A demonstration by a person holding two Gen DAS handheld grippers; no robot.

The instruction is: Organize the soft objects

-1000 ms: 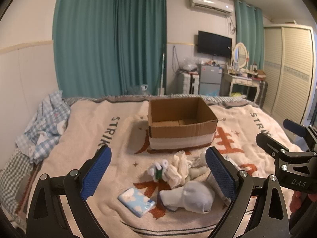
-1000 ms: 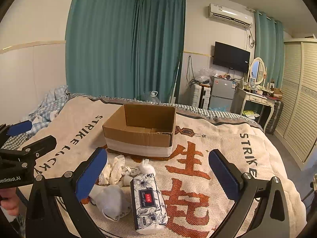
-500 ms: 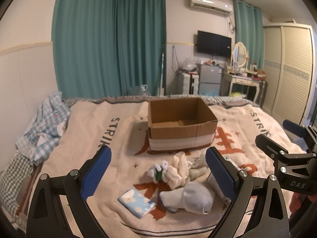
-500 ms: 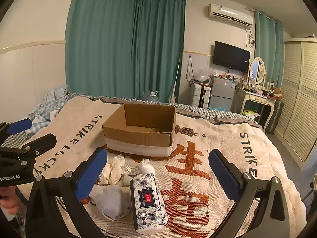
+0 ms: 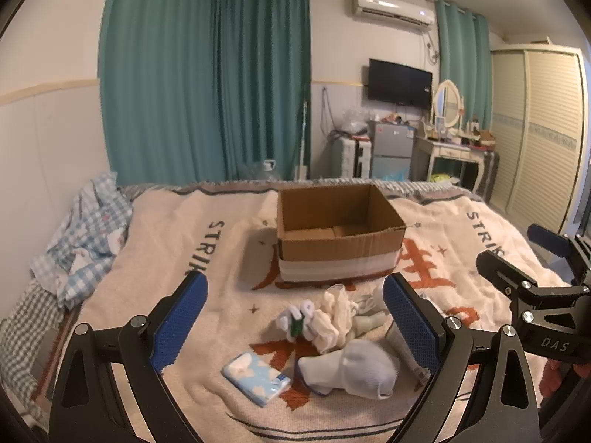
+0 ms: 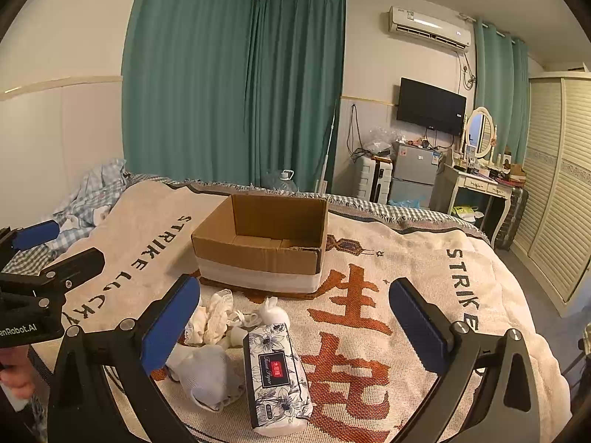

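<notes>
Left wrist view: a bed covered by a cream woven blanket (image 5: 207, 258) with red characters and black lettering fills the lower half. An open cardboard box (image 5: 338, 234), banded in white tape along its base, sits upright near the middle of the blanket and holds nothing that shows. Crumpled blue checked clothing (image 5: 88, 236) lies at the blanket's left edge. Just in front of the box is a loose cluster of soft items: a pale blue-white sock bundle (image 5: 354, 367) nearest the camera, a cream lace-like cloth (image 5: 334, 315) behind it, a small white roll with a green band (image 5: 295, 319) just beside the cloth, and a flat tissue pack printed with blue clouds (image 5: 255, 378) lying apart to the left. The left gripper (image 5: 295, 323) hangs above this cluster with its blue-padded fingers spread wide, grasping nothing. The right gripper's black frame shows at the right edge.

Right wrist view: this angle reveals a floral-printed tissue paper pack (image 6: 275, 374) with a dark label, largely hidden behind a finger in the other view; the cloud pack is not seen here. The right gripper (image 6: 295, 323) is likewise released, fingers wide apart, with the floral pack below and between them.
</notes>
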